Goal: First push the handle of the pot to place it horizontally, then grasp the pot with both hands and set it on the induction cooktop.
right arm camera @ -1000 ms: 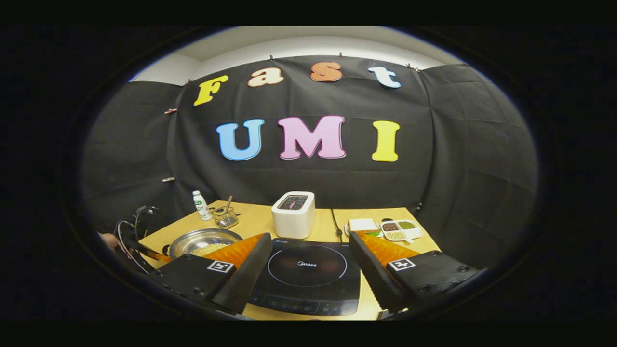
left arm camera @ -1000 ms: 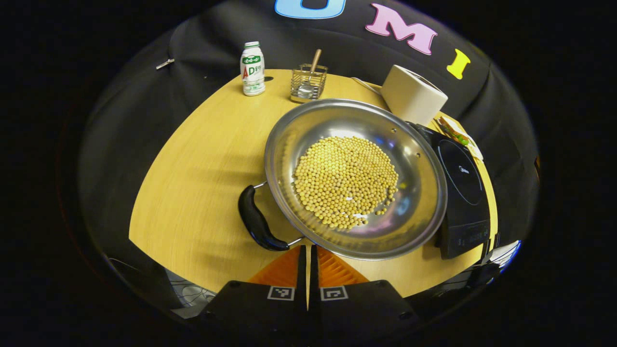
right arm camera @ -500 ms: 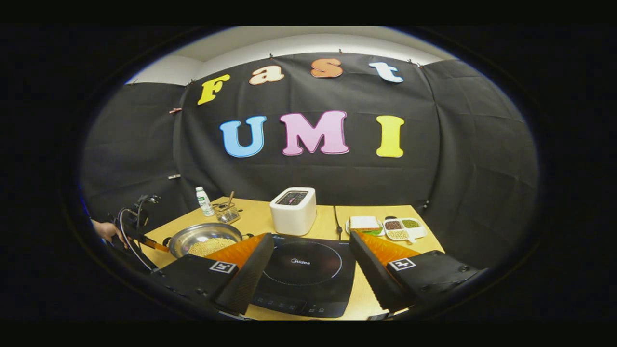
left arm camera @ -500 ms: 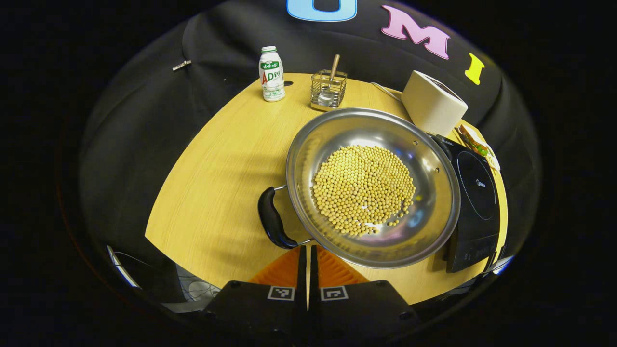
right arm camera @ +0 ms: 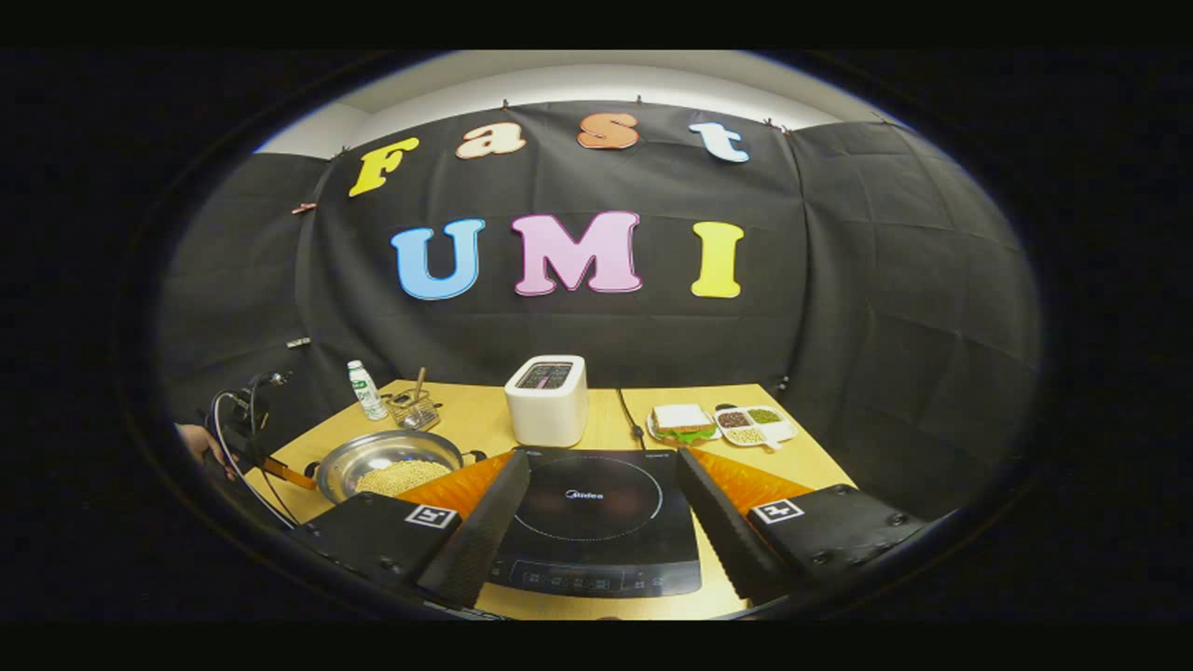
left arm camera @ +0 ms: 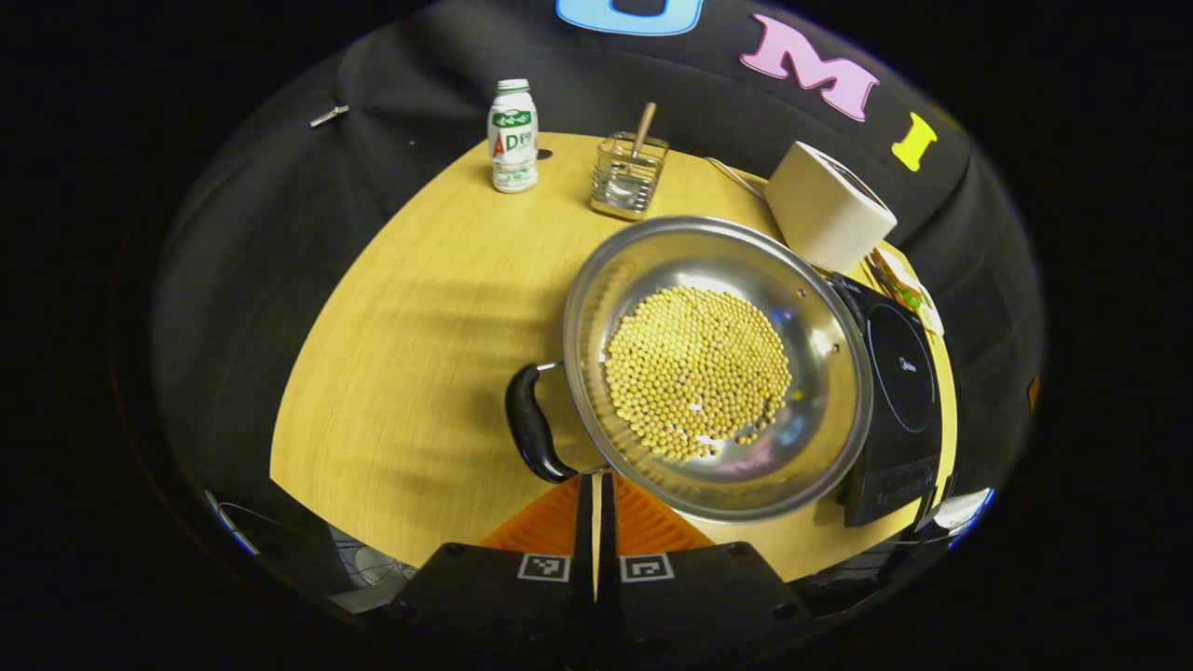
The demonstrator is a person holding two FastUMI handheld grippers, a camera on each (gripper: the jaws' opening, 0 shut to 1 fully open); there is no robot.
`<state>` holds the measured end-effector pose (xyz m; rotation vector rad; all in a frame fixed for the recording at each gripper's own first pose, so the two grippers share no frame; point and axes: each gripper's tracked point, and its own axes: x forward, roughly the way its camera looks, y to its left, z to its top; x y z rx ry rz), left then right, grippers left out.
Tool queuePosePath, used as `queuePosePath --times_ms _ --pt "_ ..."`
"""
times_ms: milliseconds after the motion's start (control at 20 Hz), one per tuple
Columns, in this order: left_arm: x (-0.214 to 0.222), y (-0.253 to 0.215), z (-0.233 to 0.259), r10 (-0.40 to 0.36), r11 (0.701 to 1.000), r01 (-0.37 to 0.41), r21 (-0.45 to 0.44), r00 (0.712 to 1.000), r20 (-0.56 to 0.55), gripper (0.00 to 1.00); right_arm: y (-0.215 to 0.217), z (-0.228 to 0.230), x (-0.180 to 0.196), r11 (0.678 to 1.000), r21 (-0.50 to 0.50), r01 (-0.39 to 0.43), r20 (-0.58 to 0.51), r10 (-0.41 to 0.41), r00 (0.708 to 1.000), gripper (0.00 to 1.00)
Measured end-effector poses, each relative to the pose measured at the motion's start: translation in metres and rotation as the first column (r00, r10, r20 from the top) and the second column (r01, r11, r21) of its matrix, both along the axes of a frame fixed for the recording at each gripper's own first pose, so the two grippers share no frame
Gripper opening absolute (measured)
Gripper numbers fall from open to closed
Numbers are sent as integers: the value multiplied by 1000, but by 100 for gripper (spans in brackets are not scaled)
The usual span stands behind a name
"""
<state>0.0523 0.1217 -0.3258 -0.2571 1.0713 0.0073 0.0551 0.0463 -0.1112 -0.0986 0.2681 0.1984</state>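
Steel gleams just past the left gripper (left arm camera: 596,522), whose two fingers are pressed flat together with nothing between them, their tips right beside the lower end of the pot's black handle (left arm camera: 531,436). That handle curves along the pot's (left arm camera: 820,373) rim on the side toward the tabletop's (left arm camera: 410,335) middle, and the pot holds a layer of yellow beans (left arm camera: 697,371). Its far rim sits against the induction cooktop (left arm camera: 899,391), which lies at the tabletop's near edge. Beyond the pot stands a white toaster (left arm camera: 825,205); a wire basket (left arm camera: 629,172) and a small bottle (left arm camera: 513,135) stand along the far edge. The right gripper (right arm camera: 601,522) hangs over the cooktop with its fingers spread wide apart, holding nothing. A sandwich (right arm camera: 680,419) and a divided dish (right arm camera: 753,424) lie near the tabletop's far right corner.
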Motion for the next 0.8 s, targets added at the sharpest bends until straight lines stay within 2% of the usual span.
queuePosePath --times_ms 100,400,800 --pt "1 3 -7 -44 999 44 12 999 4 5 11 -6 -6 1000 -14 6 -10 -6 1000 100" --pt "13 14 -19 -75 997 75 3 997 4 5 41 -9 -14 999 -44 15 -5 -16 1000 98" --pt "50 52 -18 -86 996 86 16 995 49 5 92 -56 4 1000 -30 -6 -119 3 993 98"
